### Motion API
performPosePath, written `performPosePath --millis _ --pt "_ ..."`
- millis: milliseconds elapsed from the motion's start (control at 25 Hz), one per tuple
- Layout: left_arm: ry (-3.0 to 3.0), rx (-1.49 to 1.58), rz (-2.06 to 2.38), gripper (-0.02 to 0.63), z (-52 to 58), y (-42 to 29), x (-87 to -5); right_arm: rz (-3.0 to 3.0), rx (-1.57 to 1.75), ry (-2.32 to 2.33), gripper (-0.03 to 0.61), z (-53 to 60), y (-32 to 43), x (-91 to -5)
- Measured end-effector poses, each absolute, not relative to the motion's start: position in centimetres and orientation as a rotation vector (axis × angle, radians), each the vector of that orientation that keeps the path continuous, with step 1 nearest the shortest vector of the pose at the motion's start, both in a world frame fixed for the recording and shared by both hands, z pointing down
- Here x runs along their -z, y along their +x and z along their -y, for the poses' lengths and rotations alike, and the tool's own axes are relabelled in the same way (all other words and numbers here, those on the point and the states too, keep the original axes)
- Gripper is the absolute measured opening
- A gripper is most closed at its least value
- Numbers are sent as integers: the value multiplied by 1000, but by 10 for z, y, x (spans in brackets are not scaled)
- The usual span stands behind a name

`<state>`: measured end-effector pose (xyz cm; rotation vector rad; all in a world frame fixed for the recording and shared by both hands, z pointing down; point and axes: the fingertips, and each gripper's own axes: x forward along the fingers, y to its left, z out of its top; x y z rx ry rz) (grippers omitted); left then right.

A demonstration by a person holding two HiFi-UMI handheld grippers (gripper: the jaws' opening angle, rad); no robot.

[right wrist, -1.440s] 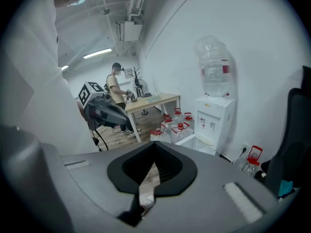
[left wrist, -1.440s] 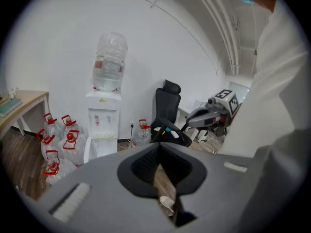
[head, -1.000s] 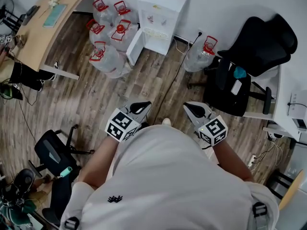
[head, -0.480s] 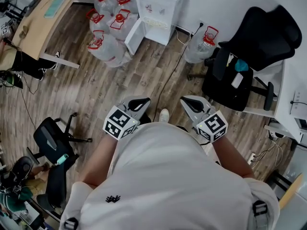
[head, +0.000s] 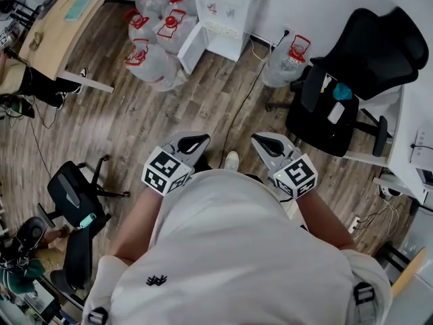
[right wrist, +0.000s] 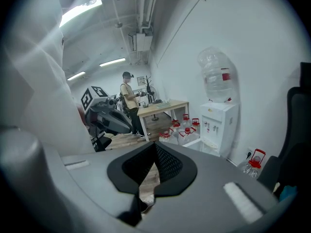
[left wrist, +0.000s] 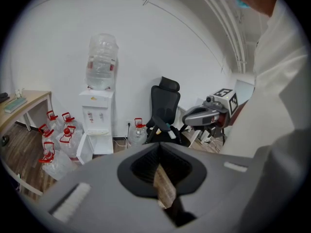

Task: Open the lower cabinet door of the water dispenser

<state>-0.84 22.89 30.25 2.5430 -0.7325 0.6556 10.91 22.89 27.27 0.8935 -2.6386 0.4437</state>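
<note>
Water dispenser [head: 226,9]: standing upright, long axis vertical, against the wall well ahead of both hand-held grippers, its front facing them.
Lower cabinet door [head: 191,47]: standing swung outward, ahead of the left hand-held gripper [head: 192,141].
Left hand-held gripper and right hand-held gripper [head: 263,143]: jaws pressing together, gripping nothing.

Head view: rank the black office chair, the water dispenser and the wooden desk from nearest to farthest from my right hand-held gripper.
From the right hand-held gripper:
1. Black office chair, close by on its right.
2. Water dispenser, ahead against the wall.
3. Wooden desk, far off at the upper left.
</note>
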Motion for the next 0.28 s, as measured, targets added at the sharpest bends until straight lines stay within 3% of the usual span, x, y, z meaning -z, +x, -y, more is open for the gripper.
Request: performPosePath --millis 280 --pt "2551 -652 754 57 -218 -3 -296 2655 -429 900 2 -222 115 -269"
